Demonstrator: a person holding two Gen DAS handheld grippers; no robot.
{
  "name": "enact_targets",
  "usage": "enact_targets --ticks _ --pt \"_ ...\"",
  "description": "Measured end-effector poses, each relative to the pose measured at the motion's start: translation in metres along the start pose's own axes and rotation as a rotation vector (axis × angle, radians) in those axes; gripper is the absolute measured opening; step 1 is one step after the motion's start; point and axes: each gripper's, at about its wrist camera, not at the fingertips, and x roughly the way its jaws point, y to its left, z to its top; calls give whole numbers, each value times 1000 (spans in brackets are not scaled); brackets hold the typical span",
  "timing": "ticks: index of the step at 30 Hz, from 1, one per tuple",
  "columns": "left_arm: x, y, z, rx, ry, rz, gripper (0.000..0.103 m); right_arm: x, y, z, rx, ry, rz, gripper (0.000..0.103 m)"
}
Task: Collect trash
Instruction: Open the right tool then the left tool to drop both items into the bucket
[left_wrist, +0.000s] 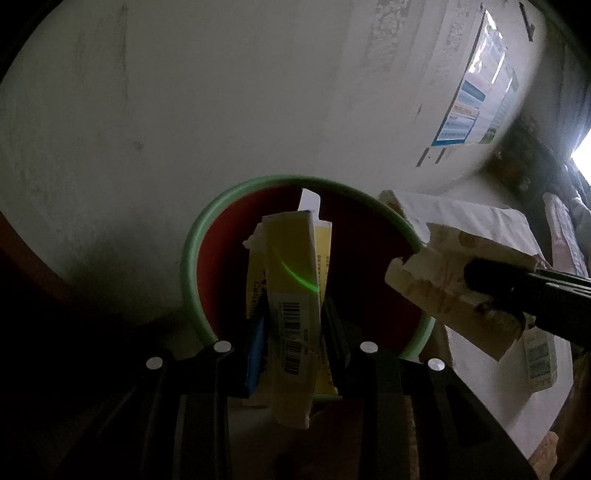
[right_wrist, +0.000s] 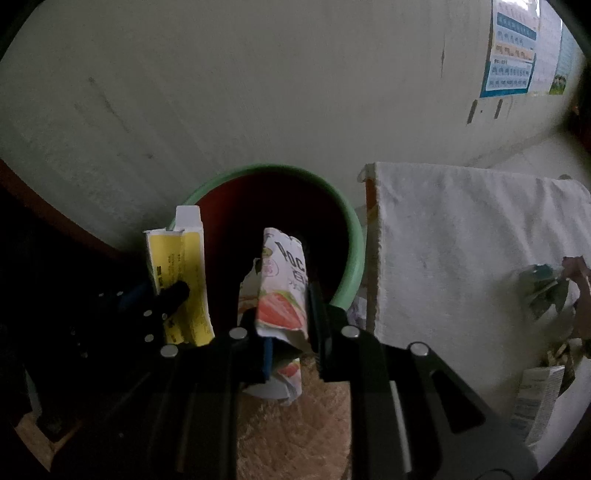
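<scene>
Left tool (left_wrist: 291, 332) clamped on yellow carton (left_wrist: 291, 295), flattened, barcode side up; carton held upright over bin (left_wrist: 192, 243) mouth, likely for straight drop. Right tool (right_wrist: 286, 317) clamped on strawberry wrapper (right_wrist: 282, 291), crumpled, also poised at green rim, red interior below. Both items above bin, not yet released. Bin stands against wall (right_wrist: 258, 92), just beside white cloth (right_wrist: 461, 240). More scraps (right_wrist: 535, 398) lie at right, uncollected.
</scene>
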Motion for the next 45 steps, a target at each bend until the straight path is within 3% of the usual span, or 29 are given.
enact_targets --ticks 1,4,15,31,33,35,36,45 --pt "0 0 0 0 0 0 27 1 -1 1 2 3 -1 23" --pt "1 -2 0 -1 1 -1 27 4 -3 2 17 -1 -8 54" --pt "5 -1 2 -1 8 -5 27 -26 -9 -7 42 -66 7 63" --pt "-3 -17 9 29 -19 28 35 -62 -56 -93 156 -74 -41 68" --pt "-5 -20 9 31 -22 35 38 -67 -62 -103 172 -78 -50 68" --pt "-8 -24 10 33 -32 43 53 -70 -69 -112 184 -83 -61 68" --pt "-10 -26 11 32 -38 45 56 -71 -73 -116 195 -84 -68 68" --pt "-21 -48 12 56 -50 27 61 -97 -133 -158 329 -118 -180 72"
